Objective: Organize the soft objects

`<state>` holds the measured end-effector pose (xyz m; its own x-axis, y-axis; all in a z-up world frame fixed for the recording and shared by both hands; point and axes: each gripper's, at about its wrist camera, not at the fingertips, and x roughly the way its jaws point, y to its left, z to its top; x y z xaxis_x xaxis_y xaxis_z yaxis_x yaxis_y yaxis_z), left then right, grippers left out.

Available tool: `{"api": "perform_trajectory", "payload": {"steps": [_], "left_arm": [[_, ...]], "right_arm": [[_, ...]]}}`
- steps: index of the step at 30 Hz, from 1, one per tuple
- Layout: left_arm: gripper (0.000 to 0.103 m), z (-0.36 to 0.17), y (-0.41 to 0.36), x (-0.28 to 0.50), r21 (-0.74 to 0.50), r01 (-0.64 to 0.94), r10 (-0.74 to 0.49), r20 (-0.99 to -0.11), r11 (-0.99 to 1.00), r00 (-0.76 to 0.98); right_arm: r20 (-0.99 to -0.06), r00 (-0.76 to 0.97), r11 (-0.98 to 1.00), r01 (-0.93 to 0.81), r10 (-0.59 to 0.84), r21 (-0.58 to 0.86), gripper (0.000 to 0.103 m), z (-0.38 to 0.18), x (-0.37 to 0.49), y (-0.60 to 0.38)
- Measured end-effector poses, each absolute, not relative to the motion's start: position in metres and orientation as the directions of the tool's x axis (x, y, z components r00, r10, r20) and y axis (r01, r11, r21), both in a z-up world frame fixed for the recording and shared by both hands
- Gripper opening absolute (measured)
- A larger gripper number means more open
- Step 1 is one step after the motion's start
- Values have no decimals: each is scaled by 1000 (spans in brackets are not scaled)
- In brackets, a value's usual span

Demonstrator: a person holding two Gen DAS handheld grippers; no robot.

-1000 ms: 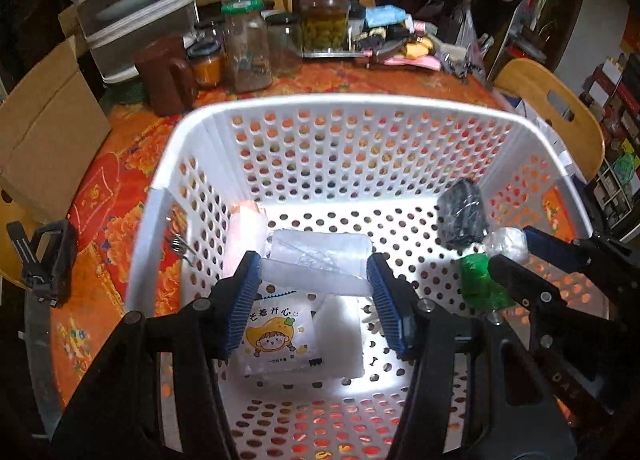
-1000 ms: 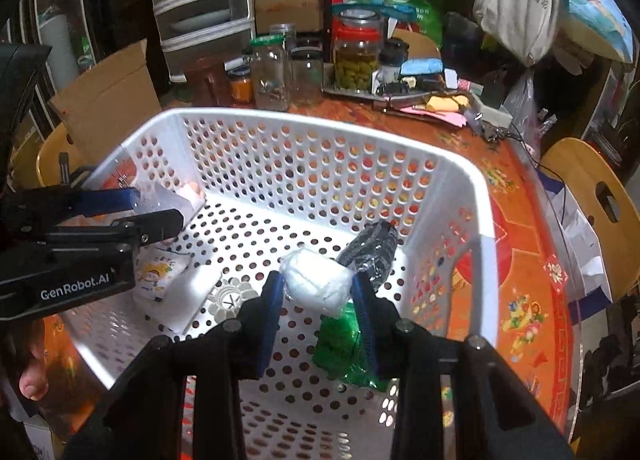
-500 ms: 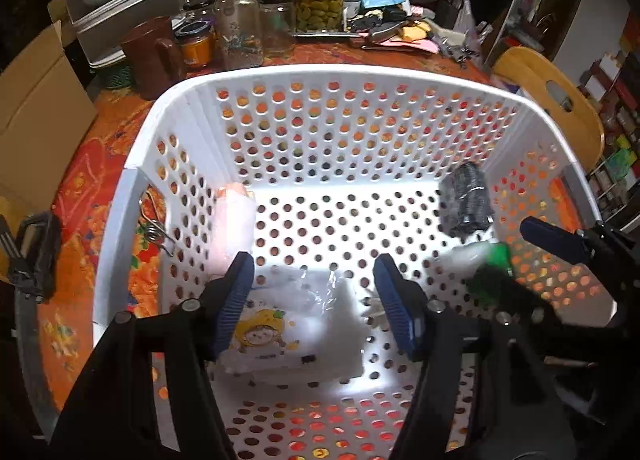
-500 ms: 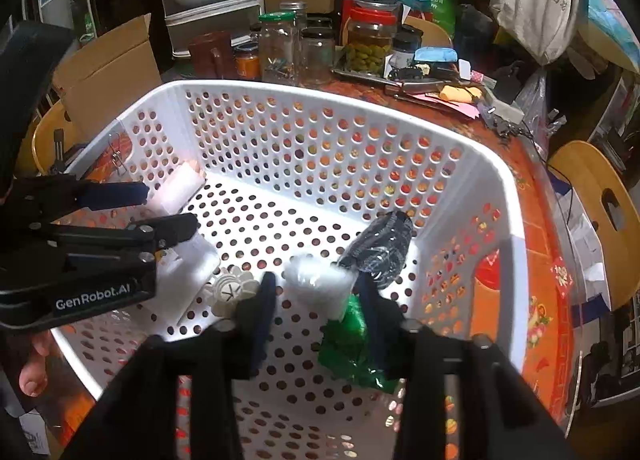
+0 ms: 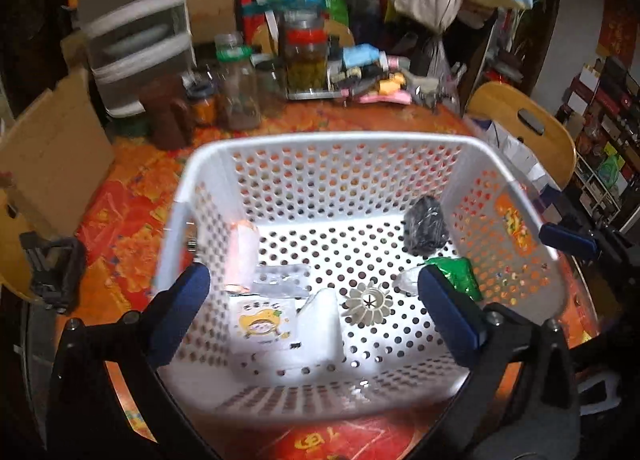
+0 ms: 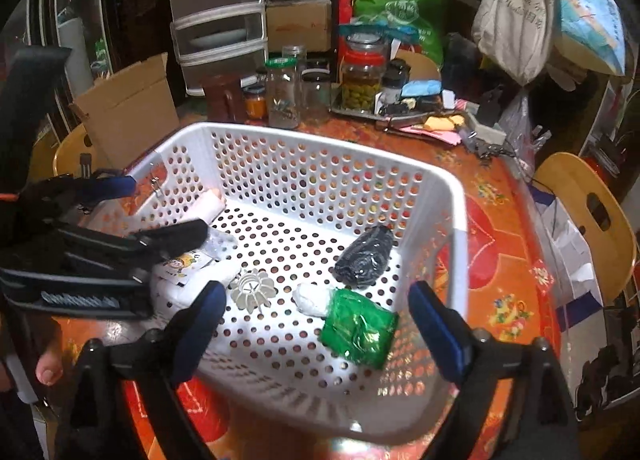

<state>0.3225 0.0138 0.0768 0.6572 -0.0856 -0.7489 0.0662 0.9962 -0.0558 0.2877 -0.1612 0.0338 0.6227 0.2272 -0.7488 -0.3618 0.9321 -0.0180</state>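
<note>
A white perforated basket [image 5: 332,142] [image 6: 456,228] stands on the orange tablecloth. Inside lie a pink roll [image 5: 242,256] [image 6: 204,202], a clear packet [image 5: 282,280], a cartoon tissue pack [image 5: 262,322] [image 6: 182,264], a white soft pack [image 5: 320,324], a white ribbed ball [image 5: 368,302] [image 6: 254,290], a black bundle [image 5: 426,228] [image 6: 366,256], a white wad [image 6: 312,298] and a green packet [image 5: 456,274] [image 6: 358,330]. My left gripper [image 5: 314,314] is open and empty above the basket's near left. My right gripper [image 6: 316,328] is open and empty above the near right.
Glass jars [image 6: 284,94], a brown mug [image 5: 170,122], a tray of small items [image 6: 404,108] and a drawer unit [image 6: 218,16] crowd the table's far side. Cardboard [image 5: 48,156] stands at the left. A wooden chair [image 5: 524,132] is at the right.
My left gripper let go of the clear packet and pulled back and up. My right gripper let go of the white wad, opened wide and pulled back.
</note>
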Motion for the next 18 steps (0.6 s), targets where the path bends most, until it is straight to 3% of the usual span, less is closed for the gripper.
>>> {"api": "perform_trajectory", "payload": {"steps": [7, 15, 18], "left_arm": [[103, 113, 31, 242, -49, 38, -61, -654, 998, 754], [103, 129, 46, 134, -47, 28, -50, -575, 999, 816], [103, 135, 51, 94, -33, -5, -14, -540, 999, 842]], "right_arm": [[-687, 697, 944, -325, 204, -50, 97, 54, 238, -171], [-508, 840, 968, -248, 189, -50, 97, 85, 146, -201], [-484, 857, 974, -222, 177, -37, 97, 90, 115, -210]]}}
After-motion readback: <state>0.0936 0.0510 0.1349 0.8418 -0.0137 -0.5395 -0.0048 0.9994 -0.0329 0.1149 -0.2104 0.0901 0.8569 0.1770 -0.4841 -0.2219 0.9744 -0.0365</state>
